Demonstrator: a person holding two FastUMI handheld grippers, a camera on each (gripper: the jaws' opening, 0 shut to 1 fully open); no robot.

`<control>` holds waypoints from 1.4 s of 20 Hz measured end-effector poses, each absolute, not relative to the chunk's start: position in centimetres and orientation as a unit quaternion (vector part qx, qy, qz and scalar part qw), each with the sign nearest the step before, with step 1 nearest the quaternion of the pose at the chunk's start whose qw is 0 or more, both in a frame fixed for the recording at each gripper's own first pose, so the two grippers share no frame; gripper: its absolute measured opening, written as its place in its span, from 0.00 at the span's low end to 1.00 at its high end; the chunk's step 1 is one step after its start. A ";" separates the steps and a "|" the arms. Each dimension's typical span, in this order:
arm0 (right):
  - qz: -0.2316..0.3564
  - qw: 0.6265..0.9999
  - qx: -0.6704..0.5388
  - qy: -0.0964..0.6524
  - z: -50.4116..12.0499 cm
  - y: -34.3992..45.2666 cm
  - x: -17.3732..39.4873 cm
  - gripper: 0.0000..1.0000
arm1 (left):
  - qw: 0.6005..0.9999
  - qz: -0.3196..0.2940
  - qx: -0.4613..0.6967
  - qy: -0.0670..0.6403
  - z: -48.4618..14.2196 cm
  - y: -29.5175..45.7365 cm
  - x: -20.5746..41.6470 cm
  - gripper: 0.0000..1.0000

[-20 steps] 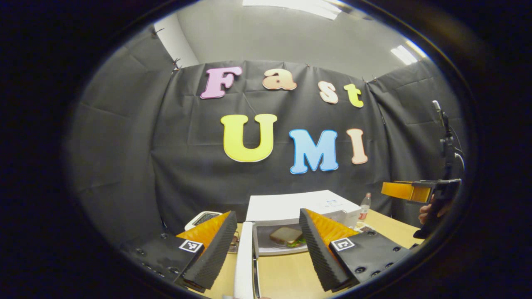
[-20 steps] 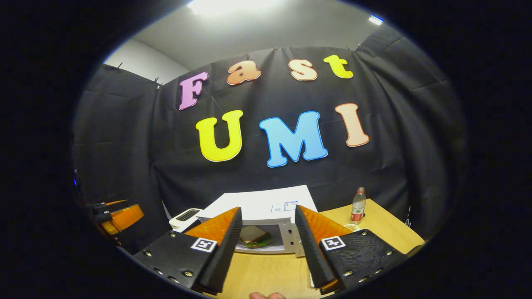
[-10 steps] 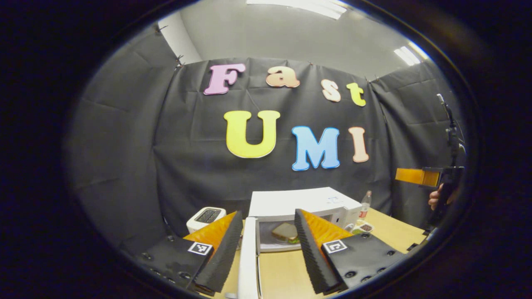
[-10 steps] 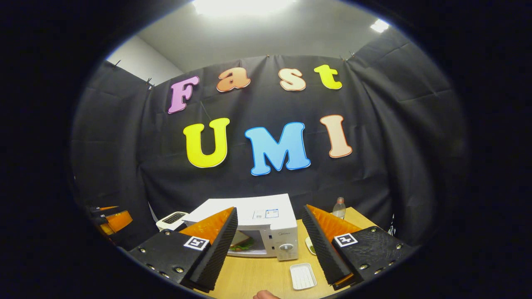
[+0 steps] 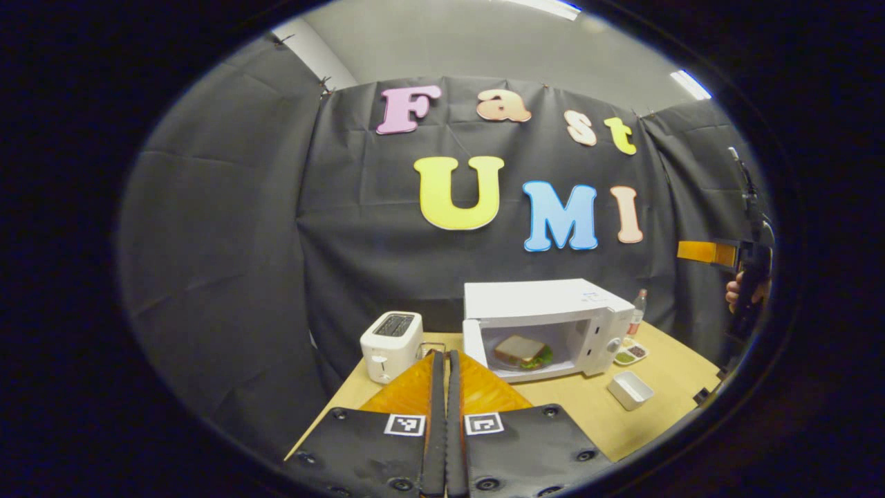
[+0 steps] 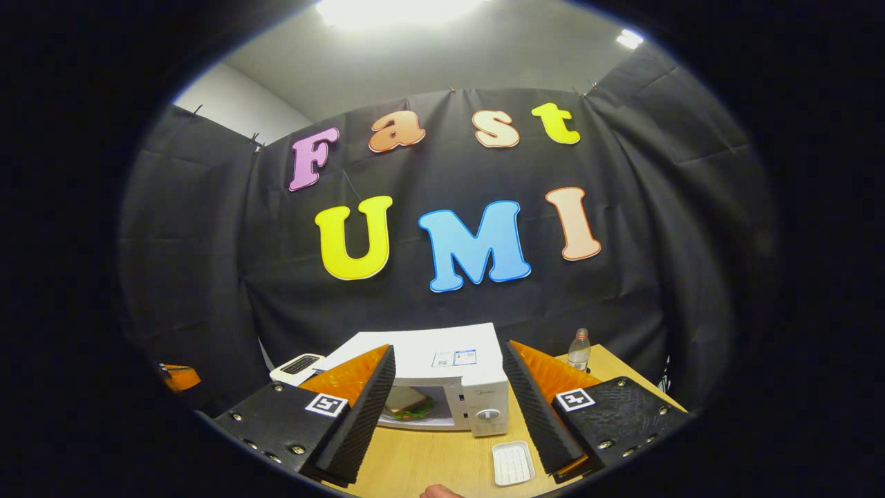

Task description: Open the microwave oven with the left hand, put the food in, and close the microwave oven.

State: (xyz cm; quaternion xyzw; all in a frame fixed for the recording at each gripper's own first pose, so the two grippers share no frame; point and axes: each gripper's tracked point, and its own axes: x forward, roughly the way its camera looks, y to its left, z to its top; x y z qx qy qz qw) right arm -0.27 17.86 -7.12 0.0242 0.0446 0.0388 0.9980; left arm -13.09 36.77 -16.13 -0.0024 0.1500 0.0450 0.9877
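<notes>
The microwave point(image 5: 546, 325) stands on the wooden surface point(image 5: 588, 415), with a toaster point(image 5: 391, 344) well to its left. The sandwich point(image 5: 520, 349) lies inside the cavity, on what appears to be a plate. In the left gripper view the door looks swung open at the left edge of the microwave, seen almost edge-on, so its exact angle cannot be told.

The left gripper point(image 5: 446, 408) is held back from the microwave, in front of it and to its left. Its jaws are pressed together with nothing between them. The right gripper point(image 6: 448, 408) points at the front of the microwave. Its jaws are spread wide and hold nothing.

A small white tray point(image 6: 512, 463) lies on the surface in front of the microwave's control panel, and a bottle point(image 6: 579, 351) stands behind and to the right of the microwave.

Handling judgement: the remaining step is closing the door. The door is probably a rigid, light, hinged panel. Push on its free edge, away from the hinge, with steady force until the latch catches. The microwave may slide on the smooth surface if pushed hard.
</notes>
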 end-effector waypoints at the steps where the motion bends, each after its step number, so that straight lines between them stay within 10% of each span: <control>1: 0.041 0.998 0.022 0.047 -7.1 17.9 -0.1 0.94 | 0.986 0.048 -0.005 0.157 -16.5 37.1 -13.6 0.05; 28: 0.086 0.996 0.004 0.018 -4.4 16.3 2.1 0.94 | 0.963 0.003 -0.026 0.269 -26.0 29.2 -18.4 0.07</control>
